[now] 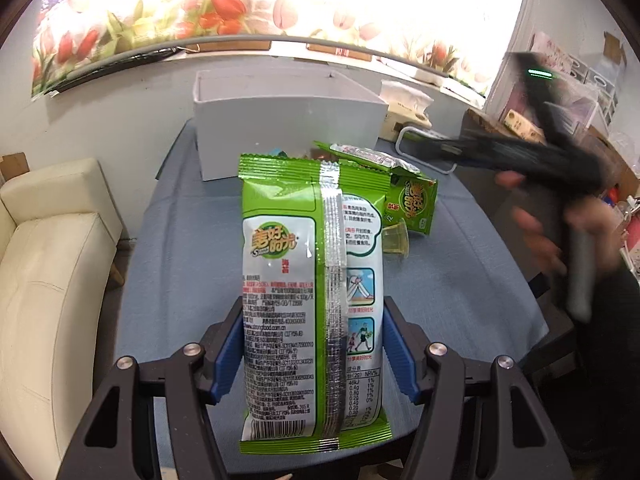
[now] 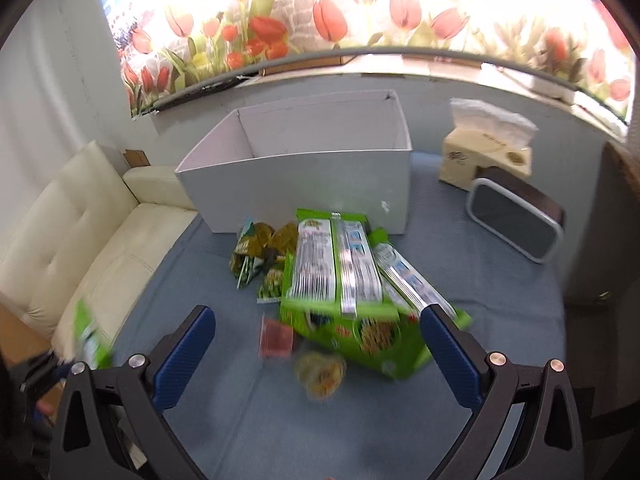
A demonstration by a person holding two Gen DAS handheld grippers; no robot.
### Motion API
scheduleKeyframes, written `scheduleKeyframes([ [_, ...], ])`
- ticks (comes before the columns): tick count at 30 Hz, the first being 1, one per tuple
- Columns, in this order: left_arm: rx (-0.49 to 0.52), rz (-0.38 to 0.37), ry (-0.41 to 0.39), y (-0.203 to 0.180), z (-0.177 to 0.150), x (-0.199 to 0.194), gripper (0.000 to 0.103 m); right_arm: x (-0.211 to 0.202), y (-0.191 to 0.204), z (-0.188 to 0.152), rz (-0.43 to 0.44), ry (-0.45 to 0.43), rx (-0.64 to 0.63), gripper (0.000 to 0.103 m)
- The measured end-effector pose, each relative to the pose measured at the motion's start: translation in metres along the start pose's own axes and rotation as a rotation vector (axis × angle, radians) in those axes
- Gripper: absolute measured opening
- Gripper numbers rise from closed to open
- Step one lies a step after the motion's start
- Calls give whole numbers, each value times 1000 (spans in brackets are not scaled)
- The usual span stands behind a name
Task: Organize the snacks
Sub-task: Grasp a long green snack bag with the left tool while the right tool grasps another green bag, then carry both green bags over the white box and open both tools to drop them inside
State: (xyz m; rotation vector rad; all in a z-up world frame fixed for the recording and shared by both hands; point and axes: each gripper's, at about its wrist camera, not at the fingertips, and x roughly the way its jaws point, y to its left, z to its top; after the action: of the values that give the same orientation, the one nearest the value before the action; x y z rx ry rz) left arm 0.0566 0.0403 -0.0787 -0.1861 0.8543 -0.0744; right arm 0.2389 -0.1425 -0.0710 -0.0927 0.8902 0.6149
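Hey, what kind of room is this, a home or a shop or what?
Probably a home living room: a cream sofa beside the cloth-covered table, a tissue box on it, and a tulip mural on the wall.

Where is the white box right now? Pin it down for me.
The white box sits at the far edge of the blue table, centre-left in the right wrist view, just behind the pile of green snack packs and left of the tissue pack.

Green seaweed packet (image 1: 312, 300) upright, back seam showing; more green packets (image 2: 352, 280) heaped before white box (image 2: 304, 176).
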Motion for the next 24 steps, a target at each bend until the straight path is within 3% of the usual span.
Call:
scheduleKeyframes([
  [4, 3, 23, -17, 7, -1, -9, 68, 50, -12, 28, -4, 95, 48, 103],
  [8, -14, 19, -28, 18, -2, -16, 68, 75, -21, 38, 83, 151, 129, 103],
  [13, -30, 23, -29, 28, -2, -15, 68, 93, -18, 42, 71, 198, 124, 103],
  [16, -38, 16, -27, 32, -5, -18, 68, 107, -15, 42, 18, 242, 93, 102],
  [17, -38, 15, -28, 32, -7, -19, 68, 108, -14, 41, 23, 244, 94, 88],
  [18, -37, 14, -31, 32, -7, -19, 68, 111, -15, 40, 33, 253, 96, 66],
  [24, -43, 8, -30, 36, -4, -16, 69, 101, -5, 32, 42, 232, 68, 66],
])
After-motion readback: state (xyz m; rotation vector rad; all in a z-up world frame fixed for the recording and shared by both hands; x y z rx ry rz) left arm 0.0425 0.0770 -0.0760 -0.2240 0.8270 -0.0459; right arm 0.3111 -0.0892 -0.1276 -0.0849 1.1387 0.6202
